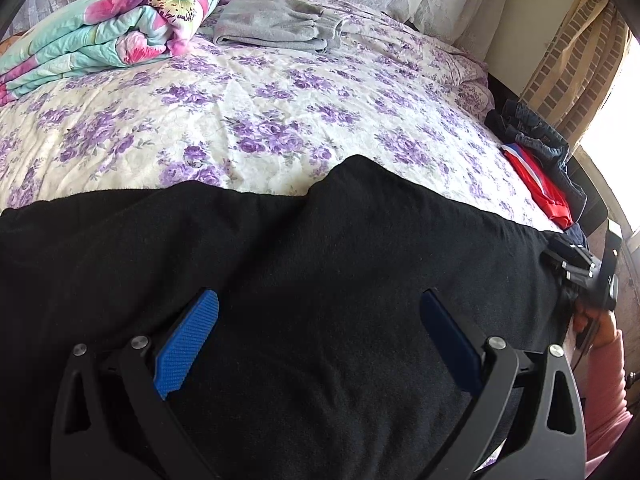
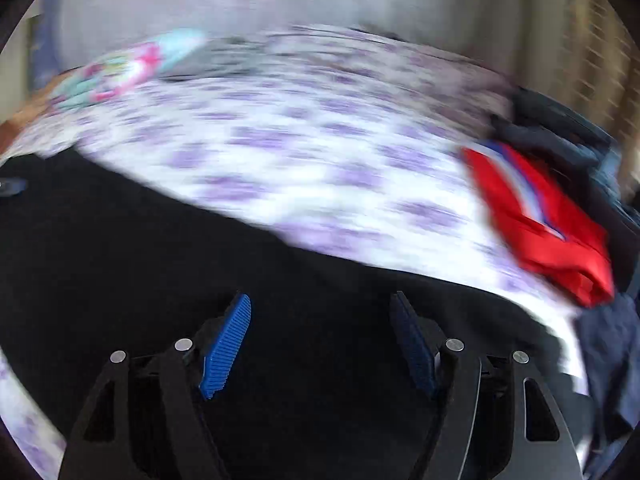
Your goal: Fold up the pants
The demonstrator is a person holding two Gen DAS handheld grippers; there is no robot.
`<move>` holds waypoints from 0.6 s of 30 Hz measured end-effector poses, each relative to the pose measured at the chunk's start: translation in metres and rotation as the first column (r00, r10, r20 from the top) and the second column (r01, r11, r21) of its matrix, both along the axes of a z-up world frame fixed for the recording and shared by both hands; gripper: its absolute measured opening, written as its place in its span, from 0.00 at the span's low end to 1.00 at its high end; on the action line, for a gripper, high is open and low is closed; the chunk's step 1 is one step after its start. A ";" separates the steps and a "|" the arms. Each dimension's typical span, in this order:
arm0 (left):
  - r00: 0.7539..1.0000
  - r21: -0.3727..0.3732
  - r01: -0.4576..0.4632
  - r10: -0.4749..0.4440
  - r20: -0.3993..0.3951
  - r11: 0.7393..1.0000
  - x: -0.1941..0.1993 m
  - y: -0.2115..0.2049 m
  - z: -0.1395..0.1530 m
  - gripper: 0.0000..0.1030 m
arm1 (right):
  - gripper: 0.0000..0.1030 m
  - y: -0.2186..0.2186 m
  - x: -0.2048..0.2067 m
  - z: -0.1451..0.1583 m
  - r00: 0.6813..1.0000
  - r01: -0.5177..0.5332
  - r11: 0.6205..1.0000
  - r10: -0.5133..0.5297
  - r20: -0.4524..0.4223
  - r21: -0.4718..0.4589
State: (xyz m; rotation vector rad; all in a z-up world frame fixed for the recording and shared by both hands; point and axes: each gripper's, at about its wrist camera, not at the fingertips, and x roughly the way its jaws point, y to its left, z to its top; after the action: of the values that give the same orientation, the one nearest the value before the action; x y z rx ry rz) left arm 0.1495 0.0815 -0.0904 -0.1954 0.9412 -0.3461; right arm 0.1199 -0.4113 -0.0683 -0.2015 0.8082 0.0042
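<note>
A bed with a cream, purple-flowered cover fills the room, a curtained window at its right side. The black pants lie spread across the near edge of the bed.

The left tongs point steeply down over the black cloth, blue pads wide apart and gripping nothing. The right tongs tilt down over the same cloth, their jaws also standing well apart and empty. In the left view they show at the far right edge, held by a hand in a pink sleeve.

The right view is smeared with blur, so details there are hard to read. The pants run out of view at left and bottom.

Farther back lie a folded floral quilt and a folded grey garment; a red garment and dark clothes sit at the right edge.
</note>
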 end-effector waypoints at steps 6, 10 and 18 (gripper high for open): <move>1.000 0.005 0.000 0.000 0.000 1.000 0.000 -0.001 0.000 0.96 | 0.65 -0.049 -0.018 0.029 0.990 0.097 0.975 -0.115 0.076 0.198; 1.000 0.007 0.002 -0.002 -0.001 1.000 0.001 -0.001 0.000 0.96 | 0.67 0.008 -0.020 0.016 0.995 -0.098 0.988 0.094 0.031 0.122; 1.000 -0.004 -0.012 0.012 -0.001 1.000 -0.003 0.001 0.006 0.96 | 0.64 0.030 -0.032 0.022 0.998 -0.002 0.999 -0.001 0.062 0.054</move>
State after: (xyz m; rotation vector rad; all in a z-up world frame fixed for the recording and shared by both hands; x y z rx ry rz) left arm 0.1466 0.0825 -0.0848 -0.2054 0.9403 -0.3368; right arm 0.0878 -0.3816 -0.0459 -0.1497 0.7458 0.0203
